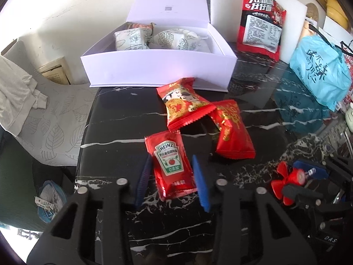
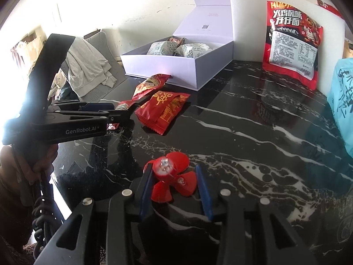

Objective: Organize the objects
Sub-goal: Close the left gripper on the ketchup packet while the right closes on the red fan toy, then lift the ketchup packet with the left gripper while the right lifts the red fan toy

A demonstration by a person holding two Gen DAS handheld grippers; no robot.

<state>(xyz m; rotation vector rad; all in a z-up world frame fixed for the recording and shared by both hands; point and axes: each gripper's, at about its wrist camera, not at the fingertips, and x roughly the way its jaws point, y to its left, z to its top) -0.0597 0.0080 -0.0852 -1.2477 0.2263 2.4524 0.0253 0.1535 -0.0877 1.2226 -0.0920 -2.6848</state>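
The left tongs (image 1: pixel 172 176) are standing spread on either side of a red foil Heinz ketchup sachet (image 1: pixel 171 163), which is lying flat on the black white-veined marble counter (image 1: pixel 110 154), in front of the open white cardboard box (image 1: pixel 158 66); the blue pads are not pressing on it. The right tongs (image 2: pixel 174 187) are also standing spread, flanking a small red plastic fan-shaped toy (image 2: pixel 171 177) that is resting on the counter, further in front of the box. Between the sachet and the box, two red printed snack packets (image 1: pixel 185 103) (image 1: pixel 232 130) are lying, the one overlapping the other. Inside the box, pale patterned wrapped parcels (image 1: pixel 130 38) are sitting. Beside the box, a red and black noodle bag (image 1: pixel 260 22) is leaning upright.
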